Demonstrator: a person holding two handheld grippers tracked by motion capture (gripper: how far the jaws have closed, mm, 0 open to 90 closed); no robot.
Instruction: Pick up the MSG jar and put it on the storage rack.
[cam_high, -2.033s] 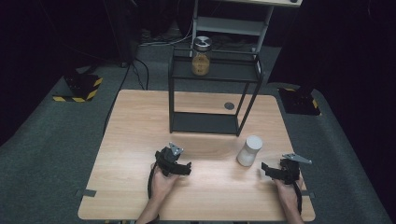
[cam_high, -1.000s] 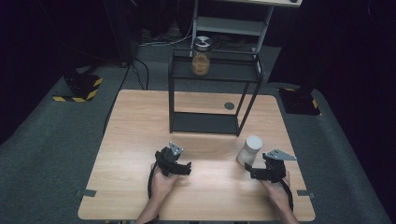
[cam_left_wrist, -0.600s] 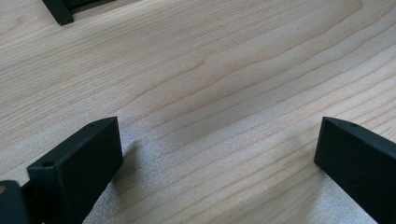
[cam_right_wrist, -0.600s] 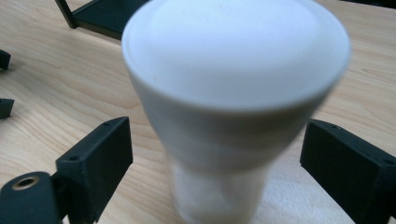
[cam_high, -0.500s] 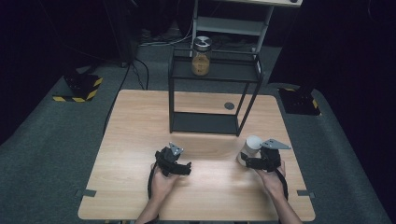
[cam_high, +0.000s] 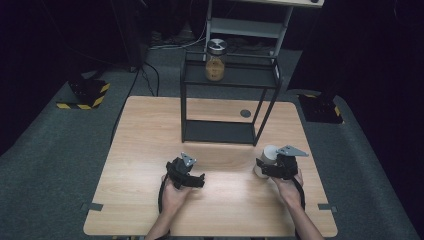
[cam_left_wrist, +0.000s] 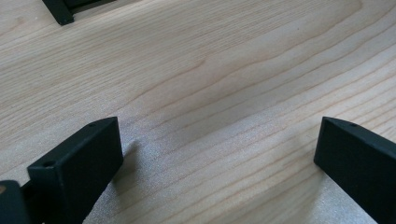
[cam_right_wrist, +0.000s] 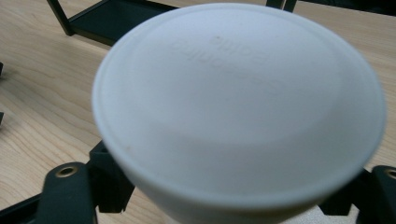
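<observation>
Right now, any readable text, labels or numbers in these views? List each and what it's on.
White container lid: faint raised lettering across the top, too blurred to read.
Jar on the black rack: no label legible, too small to tell.
Yellow-and-black striped floor blocks: hazard stripes, no words.
Table: no text on it.
Nothing can be quoted as read.

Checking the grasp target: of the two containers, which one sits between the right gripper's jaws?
The white container on the table, between the right gripper jaws; the amber jar with a silver lid stands apart atop the black shelf.
</observation>
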